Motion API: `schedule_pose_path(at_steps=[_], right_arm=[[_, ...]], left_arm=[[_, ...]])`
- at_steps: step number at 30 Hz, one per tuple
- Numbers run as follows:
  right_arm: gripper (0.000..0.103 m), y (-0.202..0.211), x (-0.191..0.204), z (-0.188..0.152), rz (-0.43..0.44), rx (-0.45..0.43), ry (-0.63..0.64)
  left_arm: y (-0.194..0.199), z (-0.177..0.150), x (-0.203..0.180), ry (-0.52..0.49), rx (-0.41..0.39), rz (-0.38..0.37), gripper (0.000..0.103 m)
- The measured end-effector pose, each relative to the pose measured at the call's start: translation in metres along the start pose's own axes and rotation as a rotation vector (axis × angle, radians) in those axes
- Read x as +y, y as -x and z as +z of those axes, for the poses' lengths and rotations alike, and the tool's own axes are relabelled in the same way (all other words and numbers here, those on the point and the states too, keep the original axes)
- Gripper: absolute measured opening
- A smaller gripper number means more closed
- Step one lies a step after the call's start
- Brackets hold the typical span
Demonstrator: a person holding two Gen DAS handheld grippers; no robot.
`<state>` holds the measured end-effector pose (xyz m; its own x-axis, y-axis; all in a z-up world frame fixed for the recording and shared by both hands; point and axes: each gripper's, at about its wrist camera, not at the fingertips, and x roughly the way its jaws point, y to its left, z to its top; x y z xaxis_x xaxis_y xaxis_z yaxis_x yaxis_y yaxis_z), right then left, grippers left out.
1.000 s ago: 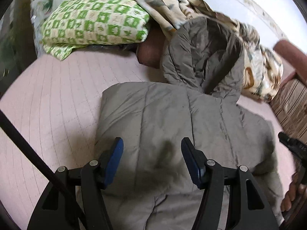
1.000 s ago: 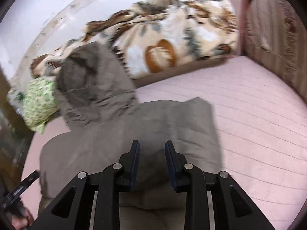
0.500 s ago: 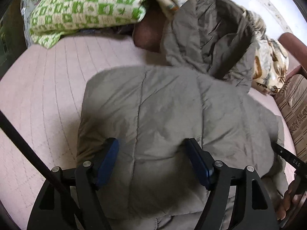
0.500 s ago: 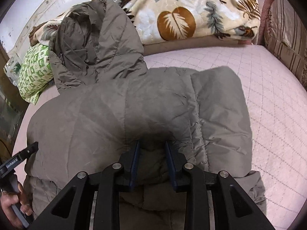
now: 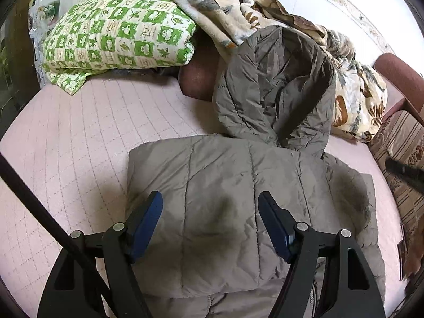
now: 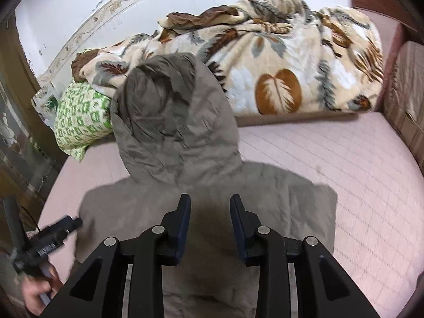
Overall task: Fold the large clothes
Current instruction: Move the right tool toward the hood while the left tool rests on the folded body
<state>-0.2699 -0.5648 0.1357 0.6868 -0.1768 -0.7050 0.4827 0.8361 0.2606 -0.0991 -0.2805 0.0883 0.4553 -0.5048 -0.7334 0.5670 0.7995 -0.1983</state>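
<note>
A grey hooded puffer jacket [image 5: 225,180] lies folded on the pink quilted mattress [image 5: 66,145], its hood [image 5: 275,84] towards the wall. My left gripper [image 5: 210,201] hovers open over the jacket's left half with nothing between its blue pads. In the right wrist view the same jacket [image 6: 291,198] spreads below the hood [image 6: 172,106]. My right gripper [image 6: 210,204] hangs above the jacket's middle; its jaws are opening and hold no cloth. The left gripper's black body [image 6: 53,235] and the hand [image 6: 37,288] holding it show at the lower left.
A green checked quilt [image 5: 116,34] and a leaf-patterned blanket [image 6: 291,66] are piled along the wall behind the hood. A striped upholstered side [image 5: 405,143] and a reddish-brown frame [image 5: 397,74] bound the mattress on the right. Bare mattress [image 6: 344,164] lies right of the jacket.
Both grippers have lifted away from the jacket, so more of the bed shows. The left jaws stand wider than a second ago. The right jaws have come off the cloth and spread a little.
</note>
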Motion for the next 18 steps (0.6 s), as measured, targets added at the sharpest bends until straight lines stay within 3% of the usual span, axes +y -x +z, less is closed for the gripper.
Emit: schedule_pose_path(at_steps=[3, 9, 14, 18], right_arm=[[0.035, -0.004, 0.012, 0.033, -0.031, -0.001, 0.044], [0.054, -0.039, 0.043, 0.120, -0.116, -0.006, 0.140], [0.054, -0.092, 0.056, 0.163, -0.228, 0.005, 0.200], [0.054, -0.128, 0.059, 0.176, -0.321, 0.010, 0.239]], left_arm=[[0.002, 0.002, 0.002, -0.008, -0.012, 0.006, 0.074], [-0.001, 0.001, 0.011, -0.012, -0.012, 0.005, 0.074], [-0.006, 0.001, 0.021, 0.022, -0.012, -0.013, 0.074], [-0.011, 0.002, 0.019, 0.013, -0.004, -0.022, 0.074]])
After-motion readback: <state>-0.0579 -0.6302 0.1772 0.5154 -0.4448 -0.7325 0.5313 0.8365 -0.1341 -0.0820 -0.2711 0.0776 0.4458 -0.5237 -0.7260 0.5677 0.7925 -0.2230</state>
